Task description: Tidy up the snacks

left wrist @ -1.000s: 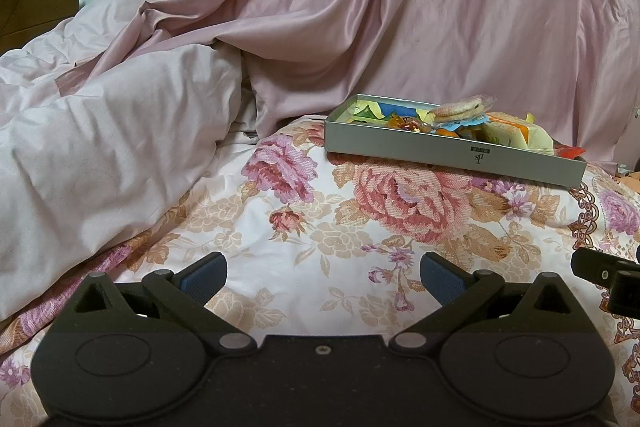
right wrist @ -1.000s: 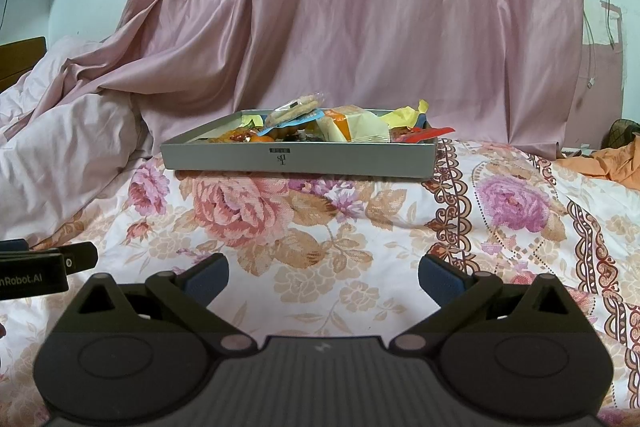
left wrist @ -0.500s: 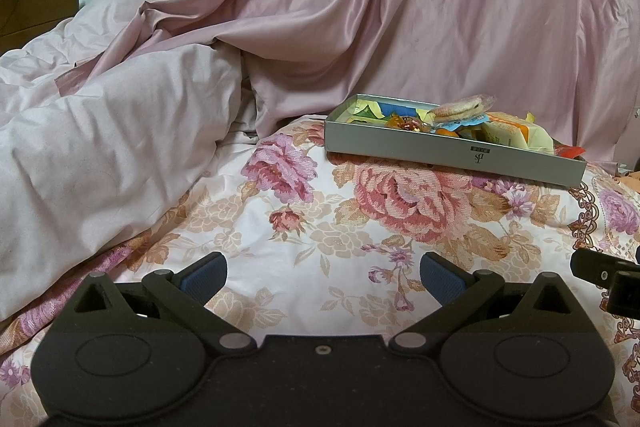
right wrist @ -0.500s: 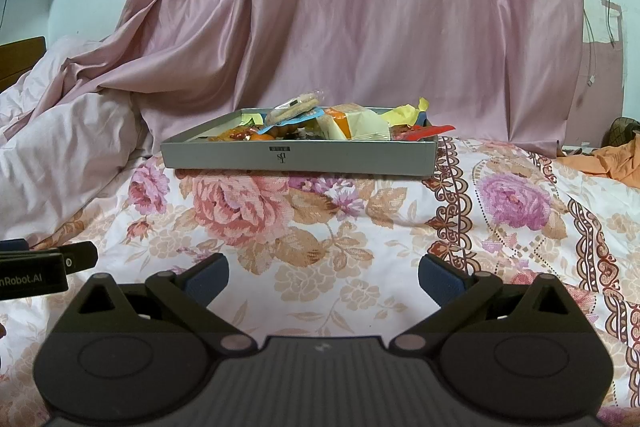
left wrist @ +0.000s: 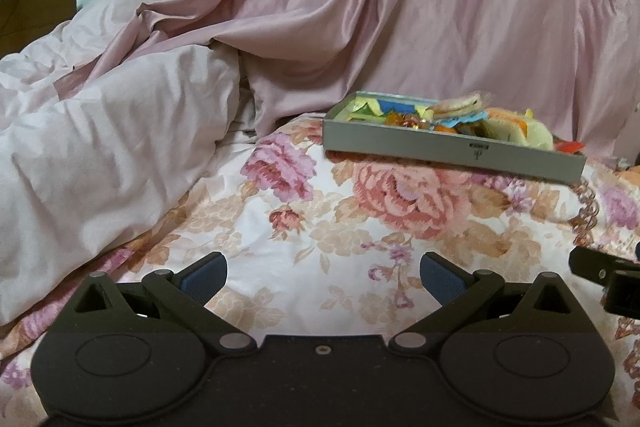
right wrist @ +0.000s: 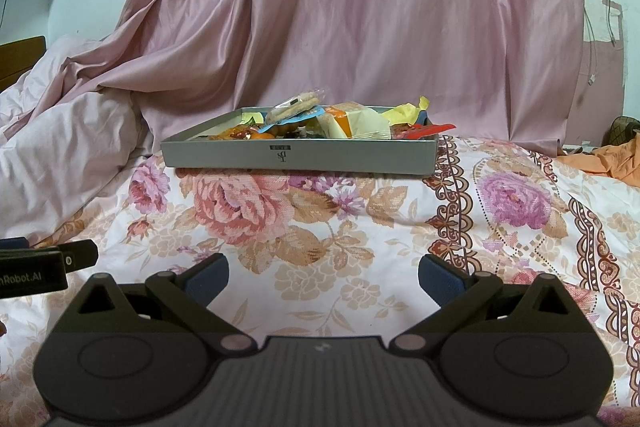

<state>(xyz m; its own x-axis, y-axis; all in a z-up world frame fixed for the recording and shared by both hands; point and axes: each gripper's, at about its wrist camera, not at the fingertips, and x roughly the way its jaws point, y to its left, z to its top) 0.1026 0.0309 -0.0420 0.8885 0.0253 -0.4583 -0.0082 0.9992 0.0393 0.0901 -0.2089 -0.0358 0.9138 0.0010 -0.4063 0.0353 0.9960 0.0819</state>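
A shallow grey box [right wrist: 298,157] sits on the floral bedspread, filled with several wrapped snacks [right wrist: 352,121] in yellow, blue, orange and red. It also shows in the left wrist view [left wrist: 452,149], far right of centre, with the snacks [left wrist: 460,109] heaped inside. My left gripper [left wrist: 322,273] is open and empty, well short of the box. My right gripper [right wrist: 323,273] is open and empty, facing the box's front wall from a distance.
The floral bedspread [right wrist: 320,227] lies between grippers and box. A rumpled pale pink duvet [left wrist: 100,147] piles up at the left. A pink curtain [right wrist: 360,7] hangs behind the box. Orange cloth [right wrist: 608,159] lies at the far right.
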